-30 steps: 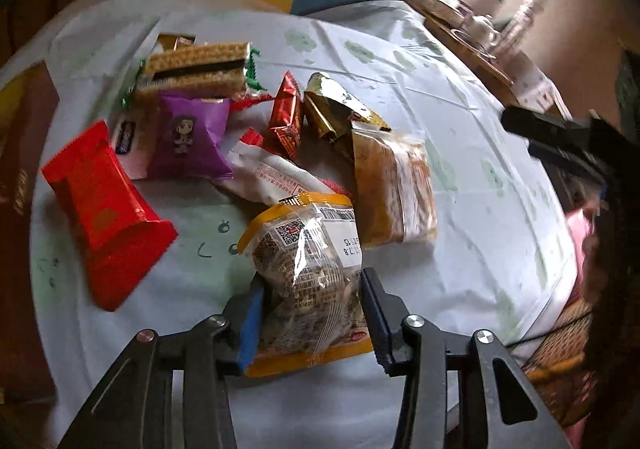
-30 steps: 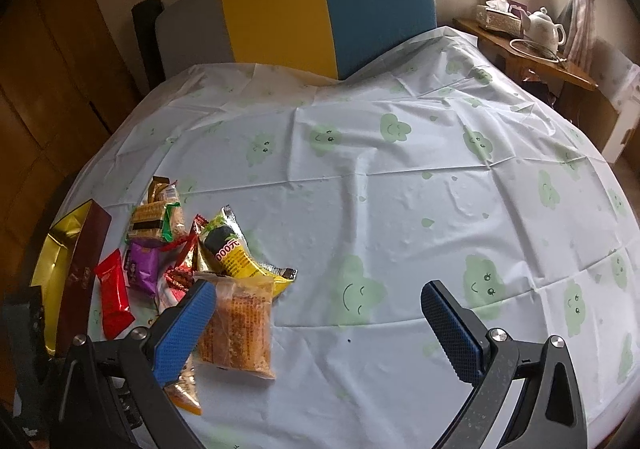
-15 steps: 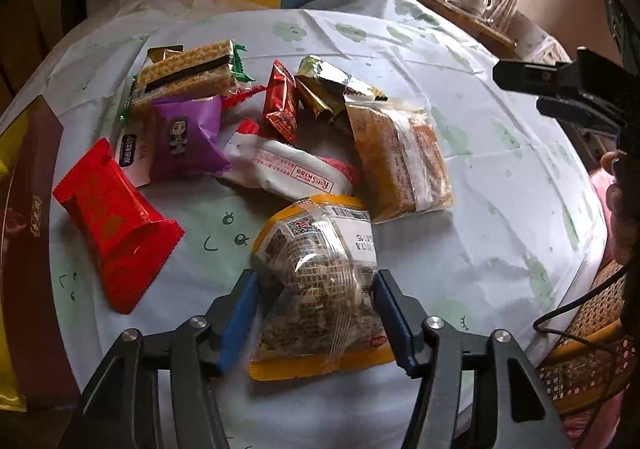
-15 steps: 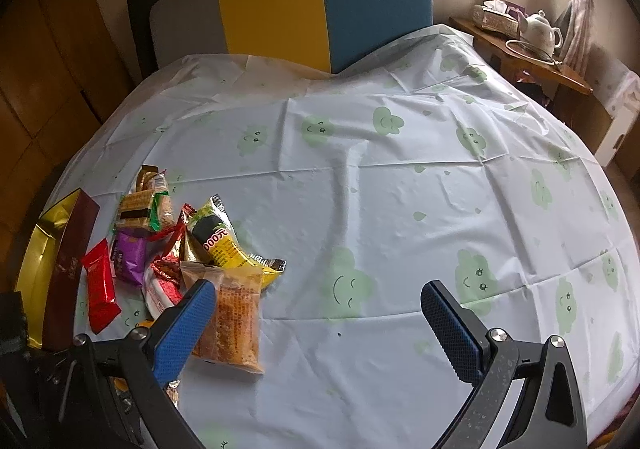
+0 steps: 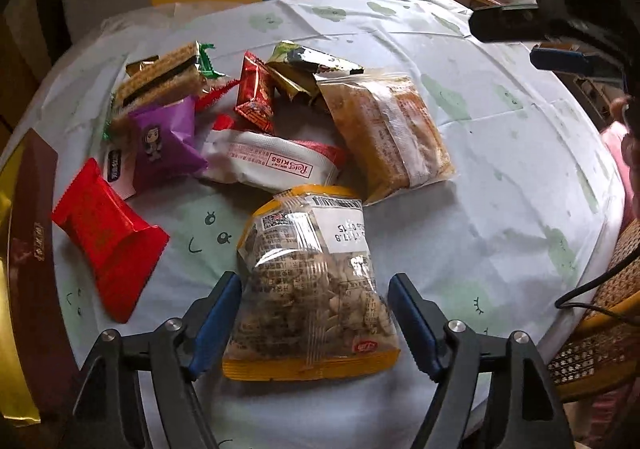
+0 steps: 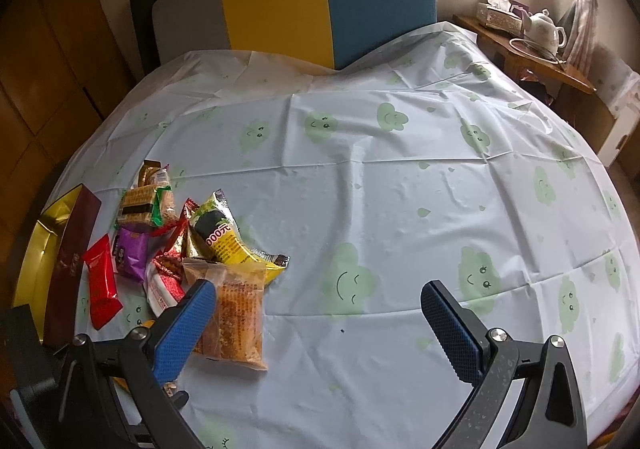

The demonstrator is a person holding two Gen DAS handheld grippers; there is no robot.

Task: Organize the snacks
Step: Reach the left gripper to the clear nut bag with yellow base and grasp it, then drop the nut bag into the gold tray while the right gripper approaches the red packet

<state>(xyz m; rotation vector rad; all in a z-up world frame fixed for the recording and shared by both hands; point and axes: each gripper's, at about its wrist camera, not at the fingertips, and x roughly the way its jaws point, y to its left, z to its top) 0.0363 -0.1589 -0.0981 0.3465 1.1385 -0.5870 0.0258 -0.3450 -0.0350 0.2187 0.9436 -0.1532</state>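
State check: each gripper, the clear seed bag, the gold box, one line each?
Left gripper: open, fingers have just been opening, seed bag between them, pads clear of it.
Right gripper: open, nothing between its fingers.
Clear yellow-edged bag of seeds: sealed, lying flat on the tablecloth.
Gold-lined box with maroon wall: open; inside mostly hidden.

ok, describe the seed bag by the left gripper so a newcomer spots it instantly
On the cloud-print tablecloth, find the snack pile at its left end. Nearest the viewer, between the open left gripper pads, lies the seed bag: the only clear packet with yellow edges and a white label, seeds visible inside.
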